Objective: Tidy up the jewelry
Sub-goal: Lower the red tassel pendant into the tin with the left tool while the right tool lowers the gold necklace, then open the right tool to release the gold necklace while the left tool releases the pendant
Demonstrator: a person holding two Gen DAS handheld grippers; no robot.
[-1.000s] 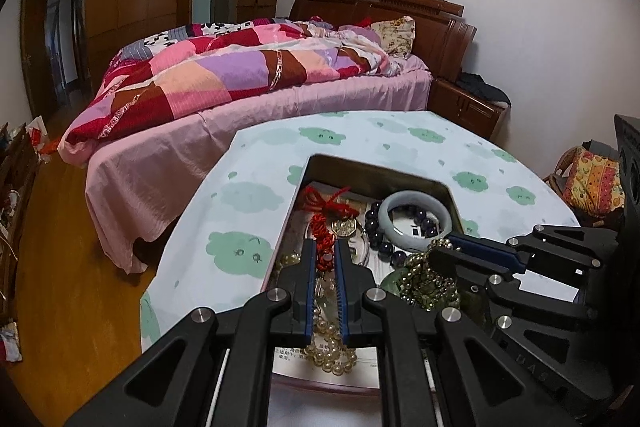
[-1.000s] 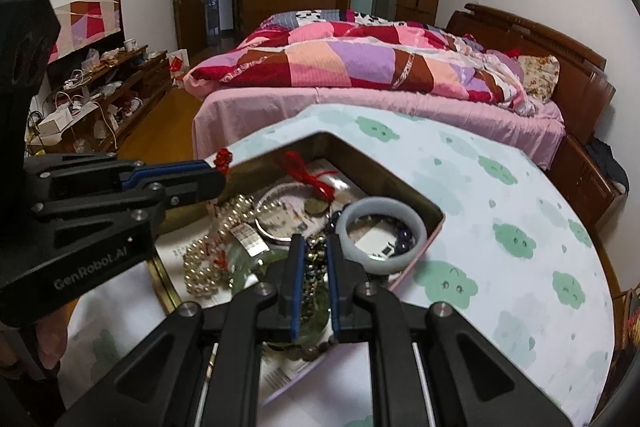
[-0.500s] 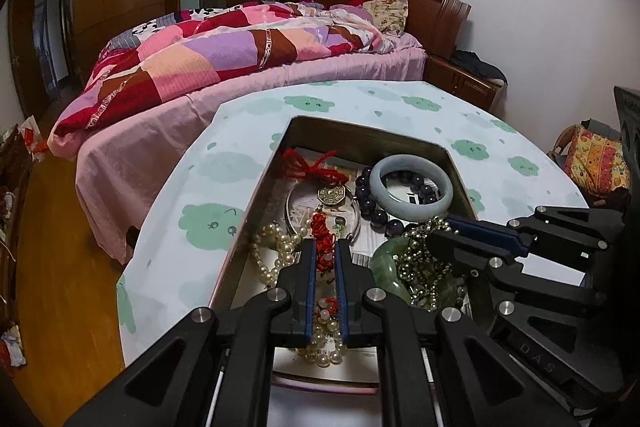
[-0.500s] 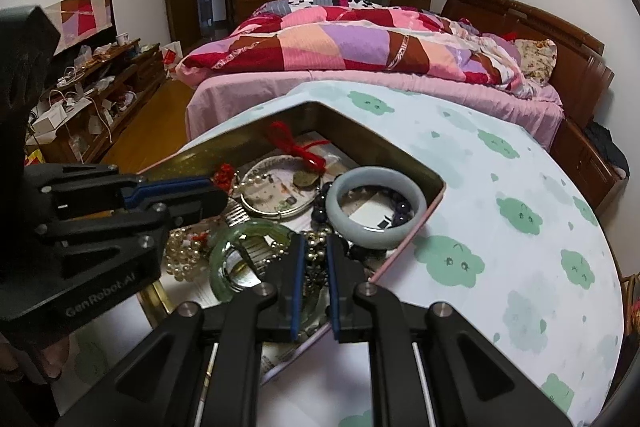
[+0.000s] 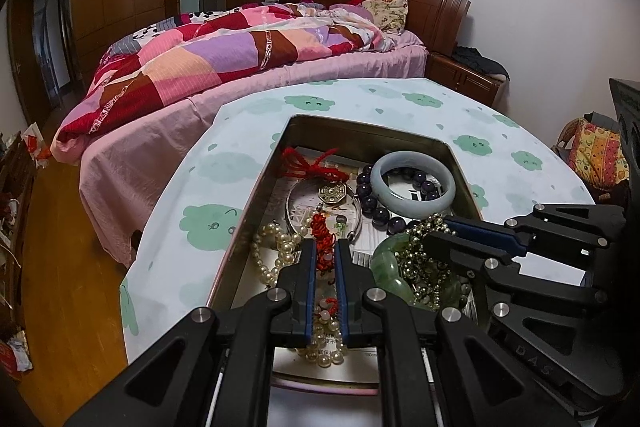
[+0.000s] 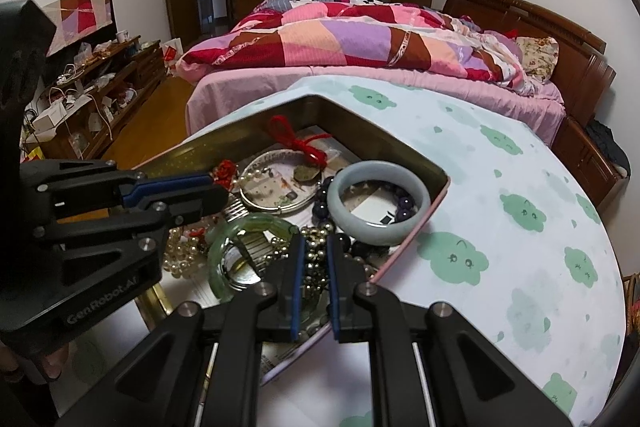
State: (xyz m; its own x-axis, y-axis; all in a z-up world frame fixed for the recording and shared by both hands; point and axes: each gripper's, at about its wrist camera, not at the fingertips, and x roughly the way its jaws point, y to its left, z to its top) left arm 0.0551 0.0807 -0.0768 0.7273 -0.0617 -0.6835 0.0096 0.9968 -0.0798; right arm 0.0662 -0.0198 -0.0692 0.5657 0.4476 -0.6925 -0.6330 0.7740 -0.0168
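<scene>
A metal tin (image 5: 262, 183) on the cloud-print table holds jewelry: a pale jade bangle (image 5: 412, 185), dark purple beads (image 5: 368, 203), a silver bangle (image 5: 290, 213), a brass coin charm on red cord (image 5: 331, 194), white pearls (image 5: 276, 257) and a green jade bangle (image 5: 386, 259). My left gripper (image 5: 325, 255) is shut on a red beaded strand (image 5: 322, 235) inside the tin. My right gripper (image 6: 314, 251) is shut on a gold-bead chain (image 6: 312, 265) next to the green bangle (image 6: 240, 227). The right gripper also shows in the left wrist view (image 5: 436, 233).
The round table (image 6: 500, 227) with a cloud-print cloth stands beside a bed (image 5: 240, 55) with a patchwork quilt. A low shelf with clutter (image 6: 92, 79) lies to the left. A colourful bag (image 5: 596, 155) sits by the wall at right.
Both grippers have sunk lower towards the tin with their strands held. The green bangle has come into plain view beside the right gripper.
</scene>
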